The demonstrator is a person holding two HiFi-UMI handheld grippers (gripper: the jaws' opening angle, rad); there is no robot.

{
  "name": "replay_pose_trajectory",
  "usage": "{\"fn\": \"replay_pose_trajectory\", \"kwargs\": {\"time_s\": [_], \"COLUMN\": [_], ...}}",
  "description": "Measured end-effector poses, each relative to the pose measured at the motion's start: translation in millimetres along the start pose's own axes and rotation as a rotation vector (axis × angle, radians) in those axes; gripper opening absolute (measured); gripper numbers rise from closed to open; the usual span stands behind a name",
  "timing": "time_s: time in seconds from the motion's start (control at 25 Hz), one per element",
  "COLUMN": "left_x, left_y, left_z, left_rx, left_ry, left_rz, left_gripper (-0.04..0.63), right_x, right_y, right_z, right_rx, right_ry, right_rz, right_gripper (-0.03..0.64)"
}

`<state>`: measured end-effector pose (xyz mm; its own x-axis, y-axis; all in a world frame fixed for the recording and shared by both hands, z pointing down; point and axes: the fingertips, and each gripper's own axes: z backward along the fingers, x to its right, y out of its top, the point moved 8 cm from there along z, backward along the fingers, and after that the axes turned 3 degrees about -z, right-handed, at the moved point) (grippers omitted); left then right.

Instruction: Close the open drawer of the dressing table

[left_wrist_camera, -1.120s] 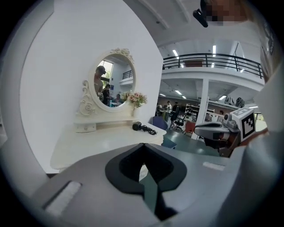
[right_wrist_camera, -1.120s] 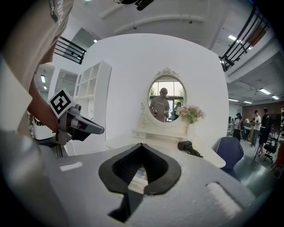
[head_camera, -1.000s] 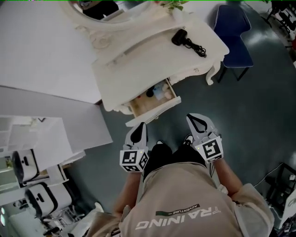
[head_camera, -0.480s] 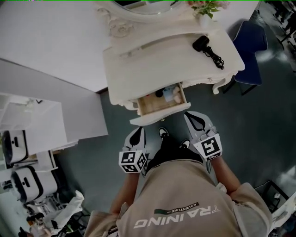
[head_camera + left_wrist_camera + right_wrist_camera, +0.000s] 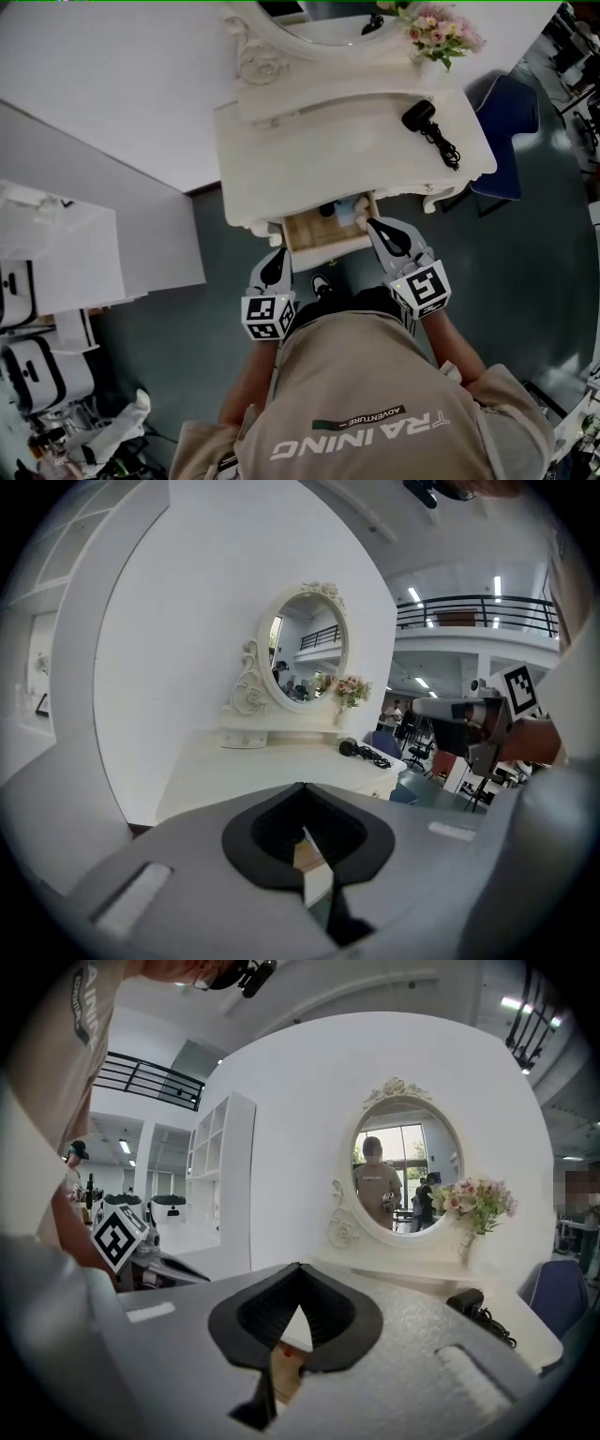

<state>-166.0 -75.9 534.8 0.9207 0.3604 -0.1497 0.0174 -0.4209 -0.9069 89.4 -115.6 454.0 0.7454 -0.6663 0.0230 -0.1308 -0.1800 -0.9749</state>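
The white dressing table (image 5: 281,155) stands ahead of me, and its wooden drawer (image 5: 323,228) is pulled out toward me with small items inside. My left gripper (image 5: 278,255) is shut, with its tip by the drawer front's left corner. My right gripper (image 5: 375,225) is also shut, and its tip is at the drawer's right front corner. In the left gripper view the shut left gripper (image 5: 302,789) points at the tabletop. The right gripper view shows the right gripper (image 5: 298,1269) shut, with a sliver of the wooden drawer (image 5: 284,1372) behind the jaws. Whether either tip touches the drawer I cannot tell.
On the tabletop lie a black hair dryer (image 5: 419,114) with its cord and a vase of flowers (image 5: 441,33) beside the oval mirror (image 5: 319,19). A blue chair (image 5: 506,108) stands to the right. White shelving (image 5: 56,253) and equipment fill the left.
I have stepped closer to the dressing table. Both grippers have moved forward from below the drawer up to its front corners. Less of the drawer's inside shows now.
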Motion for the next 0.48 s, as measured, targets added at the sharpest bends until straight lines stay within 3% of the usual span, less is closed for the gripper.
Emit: {"fn": "replay_pose_trajectory", "kwargs": {"time_s": [0.28,0.48], "left_x": [0.2,11.2], "left_y": [-13.9,-39.5], "left_z": [-12.9,-26.5], "left_rx": [-0.072,-0.187], "left_ry": [-0.035,-0.029], "left_rz": [0.009,0.029], "left_gripper": [0.016,0.015], "right_x": [-4.2,4.9], "right_y": [-0.9,-3.9], "right_z": [-19.0,-21.5], "right_rx": [-0.021,-0.048], "right_ry": [0.031,0.073], "right_rz": [-0.012,-0.034], "right_gripper": [0.003,0.003]}}
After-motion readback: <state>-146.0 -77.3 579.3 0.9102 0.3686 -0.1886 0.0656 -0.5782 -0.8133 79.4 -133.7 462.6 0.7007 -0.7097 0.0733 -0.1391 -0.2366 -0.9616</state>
